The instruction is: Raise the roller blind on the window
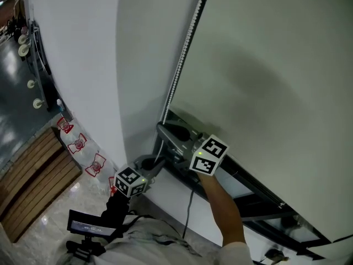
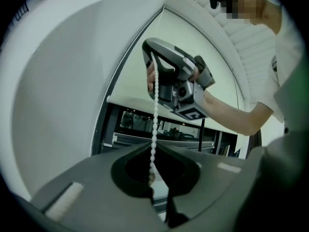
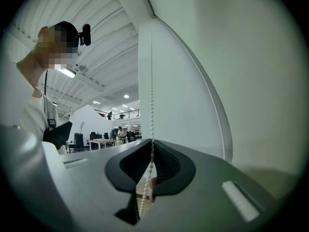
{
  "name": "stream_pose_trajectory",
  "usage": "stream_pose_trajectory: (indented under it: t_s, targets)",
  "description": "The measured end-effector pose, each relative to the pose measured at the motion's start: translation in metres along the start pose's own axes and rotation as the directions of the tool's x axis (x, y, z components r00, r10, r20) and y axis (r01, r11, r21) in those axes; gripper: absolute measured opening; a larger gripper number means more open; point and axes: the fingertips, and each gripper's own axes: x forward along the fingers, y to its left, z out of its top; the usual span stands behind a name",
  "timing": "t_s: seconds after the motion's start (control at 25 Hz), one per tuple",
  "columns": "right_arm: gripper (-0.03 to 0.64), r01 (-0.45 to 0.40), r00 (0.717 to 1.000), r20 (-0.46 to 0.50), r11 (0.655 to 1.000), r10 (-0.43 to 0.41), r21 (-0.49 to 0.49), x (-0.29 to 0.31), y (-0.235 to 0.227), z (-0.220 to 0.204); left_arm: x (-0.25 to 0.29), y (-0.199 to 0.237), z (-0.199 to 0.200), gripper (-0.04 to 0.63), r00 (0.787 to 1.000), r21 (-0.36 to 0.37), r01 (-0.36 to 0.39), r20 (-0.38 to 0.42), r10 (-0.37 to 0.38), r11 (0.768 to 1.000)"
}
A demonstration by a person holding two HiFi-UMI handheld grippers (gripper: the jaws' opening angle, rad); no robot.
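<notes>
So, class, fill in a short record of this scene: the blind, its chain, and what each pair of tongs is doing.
blind: mostly down, with a strip of window bare below it
chain: beaded, hangs along the blind's edge
left tongs: shut on the chain, the lower grip
right tongs: shut on the chain, the higher grip

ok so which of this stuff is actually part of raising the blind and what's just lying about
In the job: roller blind, bead chain, left tool and right tool, both shut on the chain.

Just lying about: wooden slats, white packs with red print, small screen on a stand.
</notes>
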Motion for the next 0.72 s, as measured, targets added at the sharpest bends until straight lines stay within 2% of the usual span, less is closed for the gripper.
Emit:
stream_pose_trajectory:
  t_s: [0.2, 0.32, 0.48, 0.6, 0.72]
  targets:
    - [0.014, 0.027, 0.993, -0.120, 0.997, -0.019, 0.069, -0.004, -0.007, -0.072, 0.001, -0.001, -0.003, -0.002, 1.000, -0.009, 0.000, -0.009, 0.000, 1.000]
    - [0.014, 0.045, 0.988, -0.154, 0.995, -0.030, 0.094, -0.007, -0.011, -0.096, 0.002, -0.002, -0.006, -0.002, 1.000, -0.011, 0.001, -0.014, -0.001, 1.000]
    - [0.014, 0.047, 0.988, -0.150, 0.992, -0.030, 0.114, -0.008, -0.013, -0.101, 0.002, -0.001, -0.005, -0.002, 1.000, -0.008, 0.000, -0.013, 0.000, 1.000]
    - [0.015, 0.043, 0.993, -0.113, 0.987, -0.026, 0.152, -0.012, -0.014, -0.096, 0.002, 0.000, -0.004, -0.002, 1.000, -0.008, -0.001, -0.013, 0.001, 1.000]
    - [0.020, 0.045, 0.994, -0.106, 0.990, -0.031, 0.132, -0.016, -0.014, -0.091, 0.001, 0.001, -0.005, -0.002, 1.000, -0.008, -0.002, -0.015, 0.002, 1.000]
